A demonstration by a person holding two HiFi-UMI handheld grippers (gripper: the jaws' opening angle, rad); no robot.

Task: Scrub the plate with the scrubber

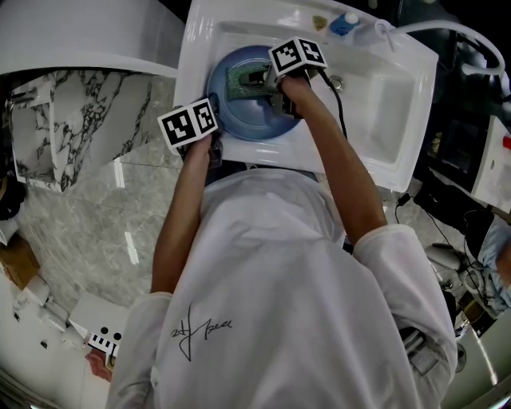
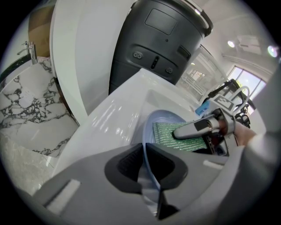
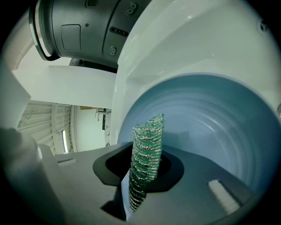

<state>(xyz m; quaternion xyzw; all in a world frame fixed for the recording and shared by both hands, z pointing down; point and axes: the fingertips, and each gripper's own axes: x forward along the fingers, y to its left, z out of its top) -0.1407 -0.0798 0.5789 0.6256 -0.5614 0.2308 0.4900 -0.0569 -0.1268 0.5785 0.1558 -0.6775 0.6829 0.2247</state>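
A light blue plate [image 1: 239, 112] stands tilted in the white sink [image 1: 375, 112]. My left gripper [image 2: 145, 169] is shut on the plate's near rim [image 2: 145, 154], which runs edge-on between the pads. My right gripper [image 3: 142, 169] is shut on a green scrubber [image 3: 145, 154] and holds it against the plate's inner face [image 3: 206, 118]. In the head view the scrubber [image 1: 239, 80] lies flat on the upper part of the plate, under the right gripper [image 1: 263, 80]. From the left gripper view the scrubber [image 2: 175, 134] shows beneath the right gripper's fingers [image 2: 197, 127].
A blue bottle cap [image 1: 345, 22] and a small dish sit on the sink's back ledge, beside a white hose [image 1: 447, 32]. A dark grey bin [image 2: 158, 39] stands beyond the sink. Marble counter [image 1: 72, 128] lies left of the sink.
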